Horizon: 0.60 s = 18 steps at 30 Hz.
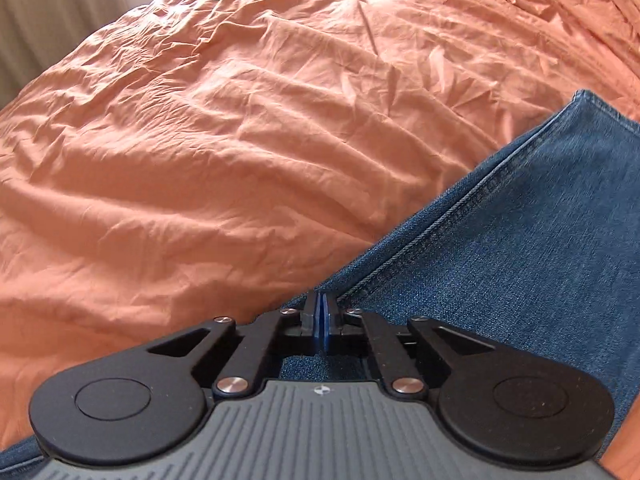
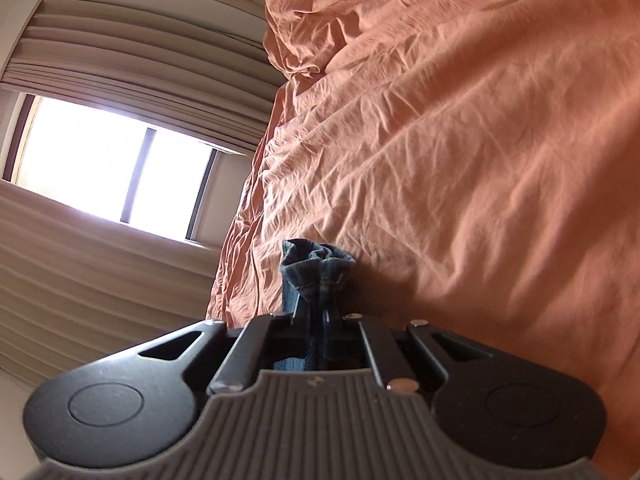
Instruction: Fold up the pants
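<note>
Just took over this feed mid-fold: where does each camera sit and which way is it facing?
Left wrist: on the left gripper, angled down at the jeans on the orange bedsheet; its jaws are closed at the denim's edge.
Right wrist: on the right gripper, rolled sideways, facing the window; jaws pinch bunched denim.
Shared: jeans and bedsheet; only gripper hardware shows.

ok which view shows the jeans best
The left wrist view: the jeans lie flat on the orange bedsheet there, showing seam, hem and denim weave. The right wrist view shows only a bunched bit of the jeans pinched in the right gripper.
</note>
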Available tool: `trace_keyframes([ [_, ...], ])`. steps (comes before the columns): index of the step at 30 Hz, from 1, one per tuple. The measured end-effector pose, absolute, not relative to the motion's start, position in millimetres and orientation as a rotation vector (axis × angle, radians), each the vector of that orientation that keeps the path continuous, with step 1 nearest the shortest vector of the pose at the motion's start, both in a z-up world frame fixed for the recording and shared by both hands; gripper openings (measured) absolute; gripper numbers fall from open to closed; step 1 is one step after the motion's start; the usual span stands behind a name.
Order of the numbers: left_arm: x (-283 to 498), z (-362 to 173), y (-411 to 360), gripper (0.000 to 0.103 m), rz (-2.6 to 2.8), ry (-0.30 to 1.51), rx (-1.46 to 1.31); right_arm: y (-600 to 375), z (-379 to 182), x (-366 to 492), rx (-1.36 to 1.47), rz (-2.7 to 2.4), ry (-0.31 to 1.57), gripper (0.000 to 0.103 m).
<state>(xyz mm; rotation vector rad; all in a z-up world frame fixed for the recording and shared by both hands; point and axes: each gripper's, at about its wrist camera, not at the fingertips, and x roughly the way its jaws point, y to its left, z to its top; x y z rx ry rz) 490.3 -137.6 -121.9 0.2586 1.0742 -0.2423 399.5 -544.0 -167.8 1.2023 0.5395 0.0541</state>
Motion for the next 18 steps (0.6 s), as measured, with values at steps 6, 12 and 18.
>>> trace_keyframes([
  [6,459,-103,-146,0.004,-0.226,1.013,0.288,-538,-153,400,1.152,0.056,0.523,0.000],
  [12,394,-111,-173,0.004,-0.285,1.050,0.314,-533,-143,397,1.107,0.055,0.516,0.000],
  [18,346,-114,-187,0.000,-0.307,1.064,0.256,-527,-132,391,1.066,0.070,0.503,0.000],
])
